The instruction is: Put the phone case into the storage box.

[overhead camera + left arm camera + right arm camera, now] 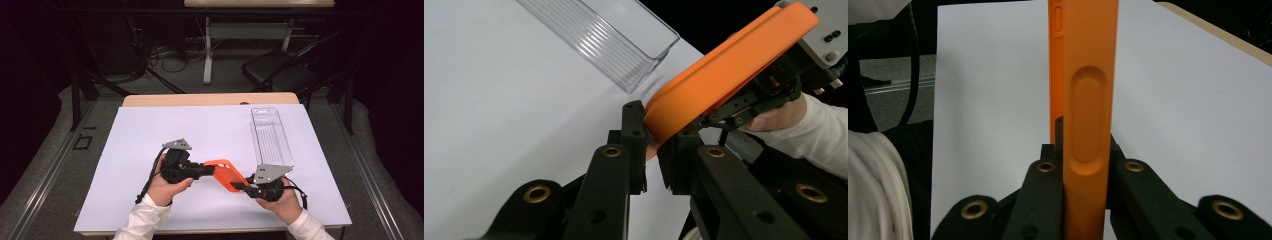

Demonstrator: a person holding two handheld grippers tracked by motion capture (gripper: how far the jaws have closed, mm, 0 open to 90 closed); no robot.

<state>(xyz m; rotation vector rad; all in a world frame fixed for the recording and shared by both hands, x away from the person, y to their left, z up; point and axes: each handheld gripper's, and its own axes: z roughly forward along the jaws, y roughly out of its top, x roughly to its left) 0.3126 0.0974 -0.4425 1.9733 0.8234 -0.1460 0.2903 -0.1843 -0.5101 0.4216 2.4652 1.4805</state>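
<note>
Two handheld grippers share one orange phone case [226,173] just above the white table cover [150,140], near the person's edge. The right gripper [243,185] is clamped on the case's near end, its jaws pinching the thin edge with the moulded button strip between them; the left gripper [212,170] has its jaws closed onto the opposite rounded corner. The case looks light and rubbery (likely to flex or twist if pulled unevenly), so the rim near the corners seems the surest hold. Beyond, right of centre, a clear plastic tray [270,135] lies lengthwise.
</note>
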